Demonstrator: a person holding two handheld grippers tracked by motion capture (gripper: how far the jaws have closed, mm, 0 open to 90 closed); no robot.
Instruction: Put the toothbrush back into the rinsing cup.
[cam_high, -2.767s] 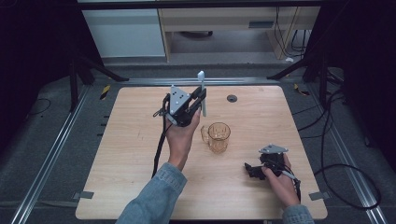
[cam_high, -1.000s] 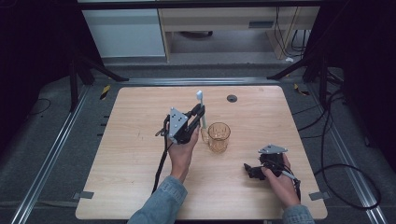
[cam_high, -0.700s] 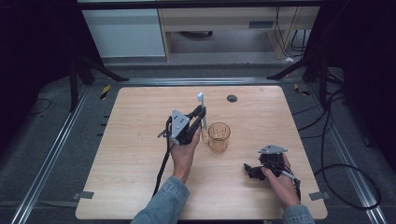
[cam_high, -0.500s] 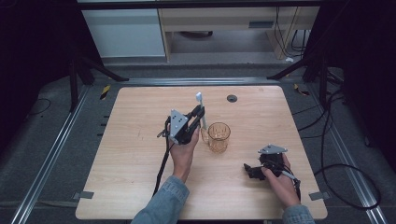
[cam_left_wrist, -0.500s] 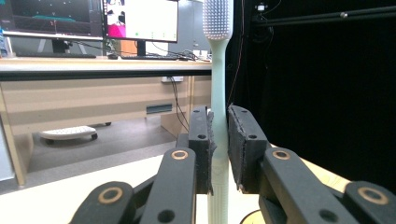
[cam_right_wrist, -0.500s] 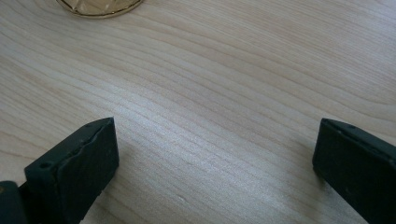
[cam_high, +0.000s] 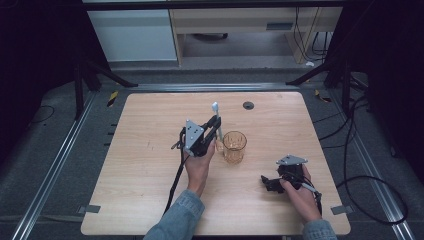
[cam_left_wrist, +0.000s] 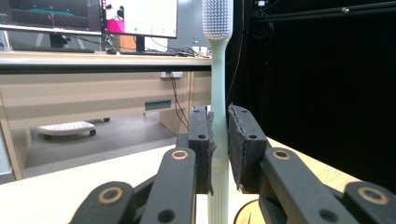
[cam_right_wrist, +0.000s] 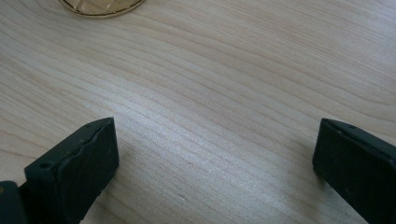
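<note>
Pale green toothbrush clamped upright between the jaws of the left gripper, bristled head at the top, handle running down past the pads toward the table. In the high view, same toothbrush standing above the middle of the wooden table, head up, just left of an amber glass cup; whether brush and cup touch, impossible to tell. Cup upright on the tabletop, near the centre. Left hand wrapped round the gripper body, denim sleeve coming in from the near edge, black cable trailing down alongside the forearm. Right gripper resting low on the table toward the near right corner, well apart from the cup, jaws spread wide with bare wood grain between them and nothing held. Small dark round grommet near the far edge of the table.
</note>
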